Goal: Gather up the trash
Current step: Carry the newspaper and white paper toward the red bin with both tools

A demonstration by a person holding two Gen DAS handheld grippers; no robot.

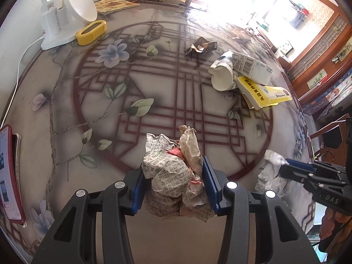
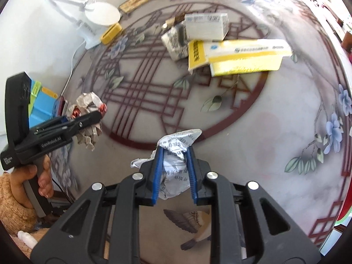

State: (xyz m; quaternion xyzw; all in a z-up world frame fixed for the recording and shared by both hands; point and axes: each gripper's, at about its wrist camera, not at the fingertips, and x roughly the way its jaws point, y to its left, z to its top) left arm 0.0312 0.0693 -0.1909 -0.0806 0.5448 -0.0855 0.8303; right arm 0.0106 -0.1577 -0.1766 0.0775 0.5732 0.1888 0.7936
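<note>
1. Blue pads on your left gripper (image 1: 173, 184) are clamped on a newspaper wad (image 1: 173, 171), which bulges out above and below the jaws. The wad is crumpled newsprint with a bit of red and some beige paper mixed in.
2. Your right gripper (image 2: 175, 171) is clenched on a paper scrap (image 2: 177, 154), white with printed text; the scrap's top edge sticks up past the fingertips and a corner pokes out to the left.
3. From the right wrist view, your left hand (image 2: 33, 182) wraps the left gripper's handle at the lower left, a fuzzy brown sleeve (image 2: 13, 204) behind it.
4. Both grippers point steeply down over the table (image 1: 66, 118), a glossy round top painted with blue flowers, green leaves and a dark red lattice circle.
5. More trash lies farther out on the table, well apart from both grippers: a crushed paper cup (image 1: 222, 74), a white carton (image 1: 253, 66) leaning on it, and a yellow box (image 1: 264, 92) just beside them, all touching in one heap.
6. A small dark wrapper (image 1: 201, 46) lies alone beyond that heap.
7. At the far left edge stand a white lamp (image 1: 66, 13) and a yellow case (image 1: 91, 32) just beside its base.
8. A red phone (image 1: 10, 176) lies at the near left edge.
</note>
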